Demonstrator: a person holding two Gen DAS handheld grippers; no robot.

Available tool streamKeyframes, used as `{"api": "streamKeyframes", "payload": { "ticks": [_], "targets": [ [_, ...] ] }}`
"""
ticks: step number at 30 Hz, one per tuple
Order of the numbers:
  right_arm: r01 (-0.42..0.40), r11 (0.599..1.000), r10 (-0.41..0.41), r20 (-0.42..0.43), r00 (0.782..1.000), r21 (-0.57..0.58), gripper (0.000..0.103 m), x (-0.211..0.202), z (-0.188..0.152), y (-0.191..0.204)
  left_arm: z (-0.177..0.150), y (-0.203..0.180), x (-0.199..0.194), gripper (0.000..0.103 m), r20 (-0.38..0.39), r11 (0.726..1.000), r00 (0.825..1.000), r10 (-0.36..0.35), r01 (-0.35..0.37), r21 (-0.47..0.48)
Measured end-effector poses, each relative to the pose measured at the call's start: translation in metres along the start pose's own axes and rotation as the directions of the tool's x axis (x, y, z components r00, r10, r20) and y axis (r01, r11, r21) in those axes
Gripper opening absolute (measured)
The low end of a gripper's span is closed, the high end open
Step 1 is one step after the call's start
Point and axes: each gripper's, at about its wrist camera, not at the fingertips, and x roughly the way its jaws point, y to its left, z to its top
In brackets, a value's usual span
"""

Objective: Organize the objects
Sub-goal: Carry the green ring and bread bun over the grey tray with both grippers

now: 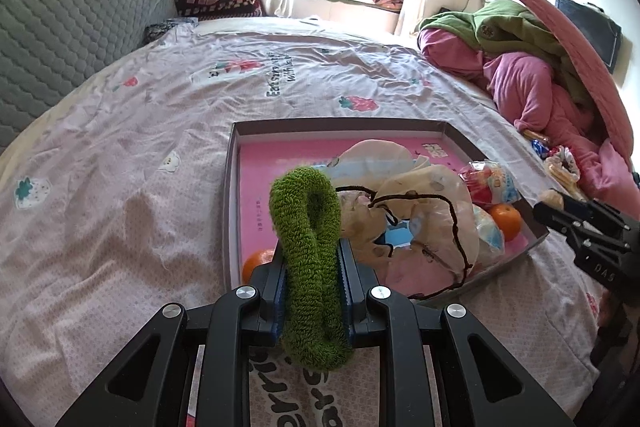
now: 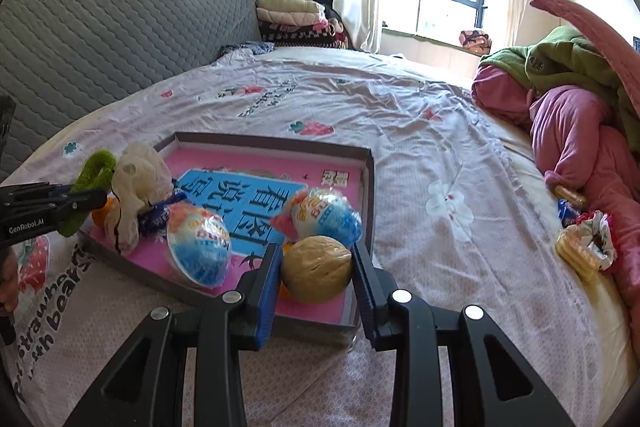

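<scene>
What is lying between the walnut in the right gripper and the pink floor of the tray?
Nothing visible. The right gripper holds the walnut over the tray near corner; bare pink floor lies below, the wrapped snacks sit aside.

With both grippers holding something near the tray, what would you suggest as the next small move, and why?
Probably open the right gripper to drop the walnut: it already hangs over the tray near corner, while the left gripper holds the green scrunchie at the tray's edge.

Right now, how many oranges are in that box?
2 show: one orange in the box's near-left corner, another orange on its right side beside the wrapped snacks. Others could hide under the bags.
</scene>
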Motion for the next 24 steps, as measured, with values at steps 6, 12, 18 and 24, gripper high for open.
{"api": "streamKeyframes", "payload": {
  "ticks": [6, 12, 18, 24],
  "targets": [
    [-0.004, 1.000, 0.004, -0.001, 1.000, -0.006, 0.035, 0.002, -0.002, 0.003, -0.006, -0.010, 0.008, 0.022, -0.024, 1.000, 0.999, -0.024, 0.024, 0.019],
    [0.005, 1.000, -0.005, -0.017, 1.000, 0.001, 0.035, 0.009, -0.005, 0.000, -0.010, -0.019, 0.011, 0.022, -0.028, 0.998, 0.998, -0.050, 0.051, 0.035],
    [0.017, 1.000, -0.017, -0.028, 0.999, -0.003, 0.035, 0.014, -0.007, 0.002, -0.012, -0.026, 0.013, 0.022, -0.030, 0.996, 0.997, -0.074, 0.076, 0.042],
    [0.028, 1.000, -0.028, -0.029, 0.999, -0.001, 0.035, 0.018, -0.008, 0.001, -0.012, -0.029, 0.017, 0.023, -0.041, 0.993, 0.993, -0.109, 0.111, 0.033]
  ]
}}
